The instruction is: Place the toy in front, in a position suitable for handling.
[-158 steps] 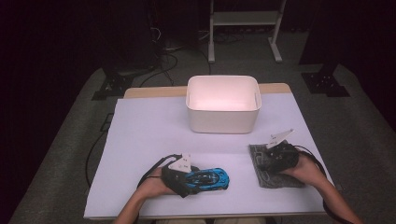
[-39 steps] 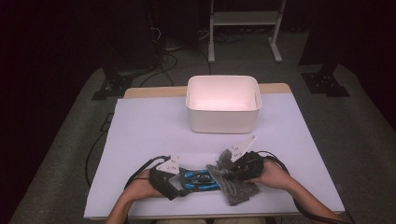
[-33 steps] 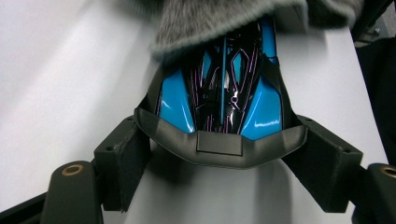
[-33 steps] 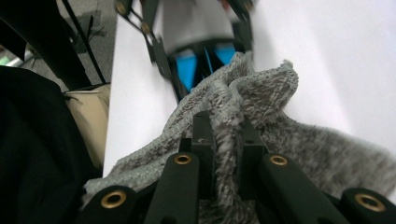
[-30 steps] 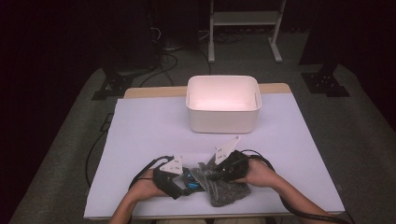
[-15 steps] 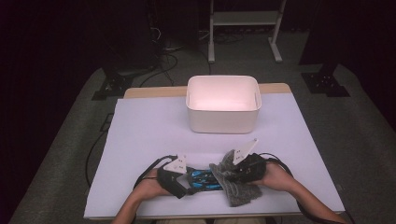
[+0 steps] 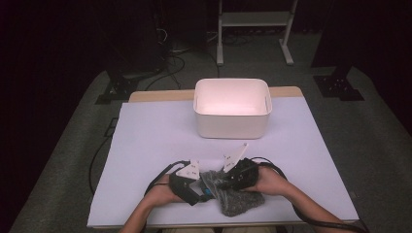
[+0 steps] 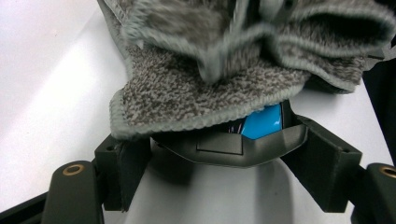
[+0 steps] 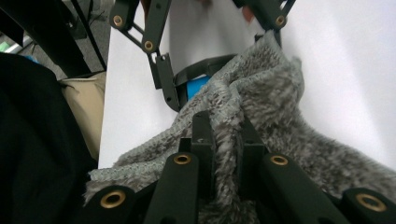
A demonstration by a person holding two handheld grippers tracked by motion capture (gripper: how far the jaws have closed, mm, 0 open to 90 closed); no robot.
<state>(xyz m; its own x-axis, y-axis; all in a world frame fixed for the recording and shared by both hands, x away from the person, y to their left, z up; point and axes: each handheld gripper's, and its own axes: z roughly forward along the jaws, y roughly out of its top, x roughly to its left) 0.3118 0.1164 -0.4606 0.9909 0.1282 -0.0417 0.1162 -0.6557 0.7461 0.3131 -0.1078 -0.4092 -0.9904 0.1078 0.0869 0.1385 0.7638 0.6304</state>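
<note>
At the lower centre of the high view we find the work gathered near the front edge of the desk (image 7: 145, 126), a flat, matte white sheet that sets off everything on it. Above it, at mid-frame, stands a white tub (image 7: 232, 127) with rounded corners and smooth plastic-looking walls, well apart from both hands and, by our reading, waiting to receive something.

The grey cloth (image 7: 238, 200) is a nubbly terry square with a stitched hem, bunched into soft folds and draped over the blue toy car (image 8: 264, 123), whose glossy hard shell peeks out beneath the hem. We judge the drape deliberate: the car is being wiped.

The right gripper (image 9: 223, 135) has its jaws pressed together on a ridge of the cloth, the pile squeezed between the pads, which lets the hand drag the fabric across the toy. The left gripper (image 8: 219, 154) stands about the car's dark end, its jaws pinching it from either side, apparently to steady it against the rubbing.
</note>
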